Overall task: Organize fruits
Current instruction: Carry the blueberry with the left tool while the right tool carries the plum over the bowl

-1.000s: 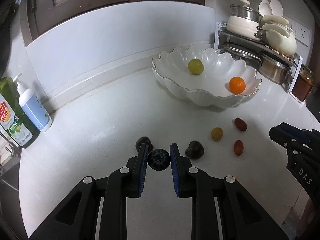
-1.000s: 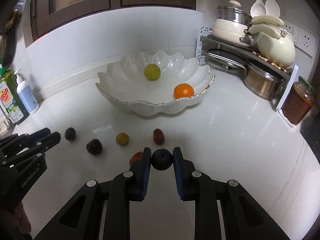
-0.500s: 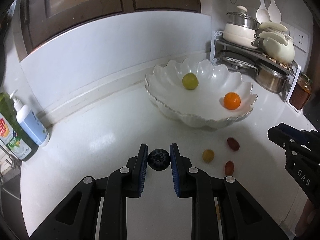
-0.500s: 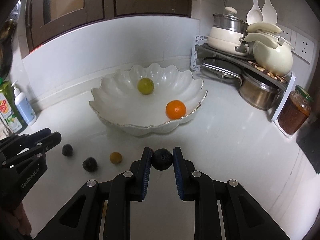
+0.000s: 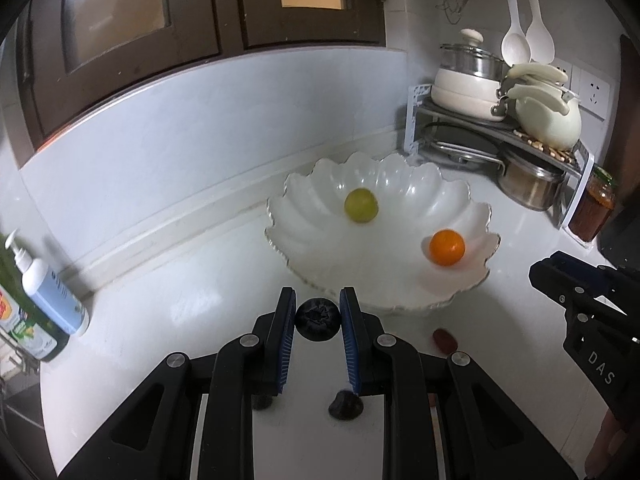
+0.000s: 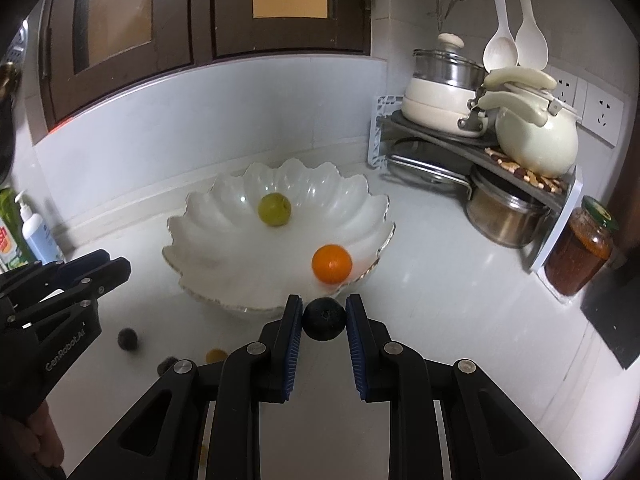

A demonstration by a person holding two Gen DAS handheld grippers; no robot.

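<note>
Each camera rides just behind its own claw, looking forward and steeply down along the fingers at the white worktop (image 5: 160, 280). Both face the scalloped white bowl (image 5: 400, 184) (image 6: 224, 200) from close by; each also catches the other claw at its frame edge.

My right gripper (image 5: 588, 312) carries the letters "DAS" on its side. My left gripper (image 6: 60, 300) reads "GenRobot.AI". The green bottle's (image 5: 28, 332) label is too blurred to read.
</note>
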